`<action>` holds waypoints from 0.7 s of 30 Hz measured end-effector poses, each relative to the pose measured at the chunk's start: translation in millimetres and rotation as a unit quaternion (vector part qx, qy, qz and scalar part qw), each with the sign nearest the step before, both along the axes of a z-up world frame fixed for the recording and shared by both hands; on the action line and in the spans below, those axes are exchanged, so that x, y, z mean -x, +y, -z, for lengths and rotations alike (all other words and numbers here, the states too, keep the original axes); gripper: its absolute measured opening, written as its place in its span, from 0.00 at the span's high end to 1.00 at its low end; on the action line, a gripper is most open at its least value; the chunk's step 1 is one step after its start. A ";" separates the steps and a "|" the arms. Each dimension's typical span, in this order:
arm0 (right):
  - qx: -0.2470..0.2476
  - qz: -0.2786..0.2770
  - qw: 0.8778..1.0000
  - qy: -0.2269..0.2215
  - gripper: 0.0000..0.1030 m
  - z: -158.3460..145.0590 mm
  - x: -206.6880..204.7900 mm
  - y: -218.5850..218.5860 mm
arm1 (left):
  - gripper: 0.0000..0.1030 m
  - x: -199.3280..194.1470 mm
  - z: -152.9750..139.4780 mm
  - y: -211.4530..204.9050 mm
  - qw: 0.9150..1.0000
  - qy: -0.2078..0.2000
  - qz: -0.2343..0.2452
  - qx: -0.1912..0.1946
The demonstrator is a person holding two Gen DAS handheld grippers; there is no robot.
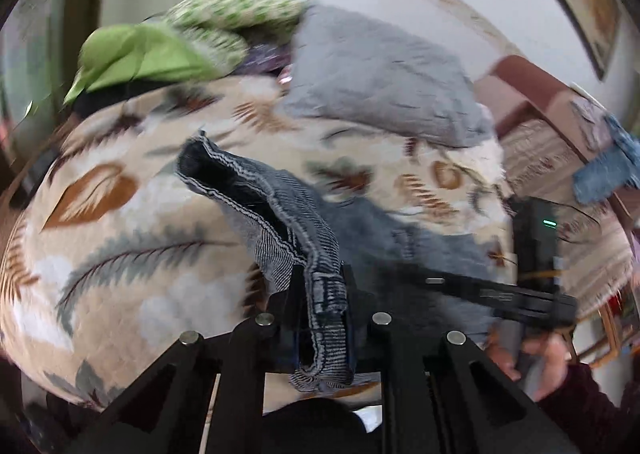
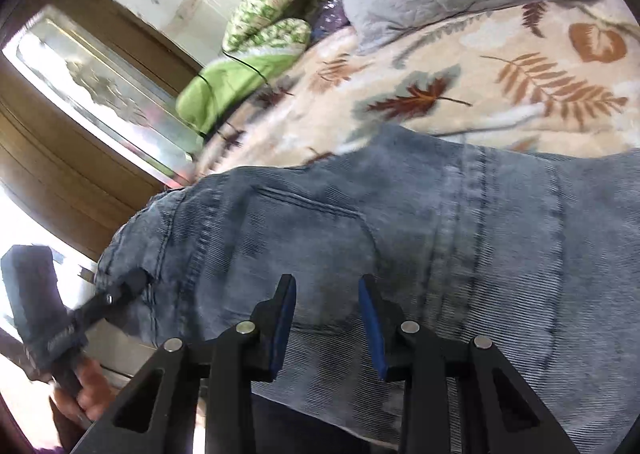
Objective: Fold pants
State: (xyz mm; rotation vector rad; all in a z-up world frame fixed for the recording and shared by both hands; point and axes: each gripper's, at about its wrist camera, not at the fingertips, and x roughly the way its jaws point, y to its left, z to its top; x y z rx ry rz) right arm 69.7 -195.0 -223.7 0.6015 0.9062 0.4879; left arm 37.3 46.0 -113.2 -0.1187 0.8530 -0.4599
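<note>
Left gripper (image 1: 320, 294) fingers clamp the blurred jeans (image 1: 288, 205) waistband; right gripper (image 2: 328, 318) fingers parted.

Both wrist cameras look obliquely down, close over the jeans (image 2: 400, 238) (shared, with the leaf-print blanket (image 1: 132, 238)).

free: leaf-print blanket (image 1: 120, 246) left | blocked: grey pillow (image 1: 380, 73), green bedding (image 1: 140, 57) behind

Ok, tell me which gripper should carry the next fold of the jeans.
Left, probably. The left gripper is already shut on the jeans at the waistband, with that edge lifted off the bed. The right gripper is open over the denim, gripping nothing.
</note>
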 end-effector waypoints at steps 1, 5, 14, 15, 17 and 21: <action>-0.015 -0.009 1.000 -0.002 0.65 -0.4 -2.7 3.2 | 0.85 1.4 -4.5 -6.6 1.000 -0.003 0.007 0.000; -0.087 -0.043 0.995 -0.012 0.65 -2.2 -6.8 15.8 | 0.85 12.3 -24.8 -51.0 0.998 -0.018 0.059 -0.012; -0.187 -0.010 0.980 -0.065 0.66 -4.9 14.7 -62.6 | 0.84 6.0 -47.8 -158.5 0.987 -0.022 0.155 -0.028; -0.189 0.001 0.980 -0.068 0.66 -4.5 18.4 -78.7 | 0.84 4.2 -46.1 -172.3 0.985 -0.021 0.167 -0.029; -0.195 0.018 0.978 -0.065 0.66 -0.3 23.6 -104.4 | 0.84 0.3 -38.3 -199.4 0.982 -0.005 0.188 -0.025; -0.188 0.077 0.978 -0.041 0.66 24.7 39.3 -156.2 | 0.82 -8.3 -3.8 -254.5 0.975 0.037 0.219 -0.028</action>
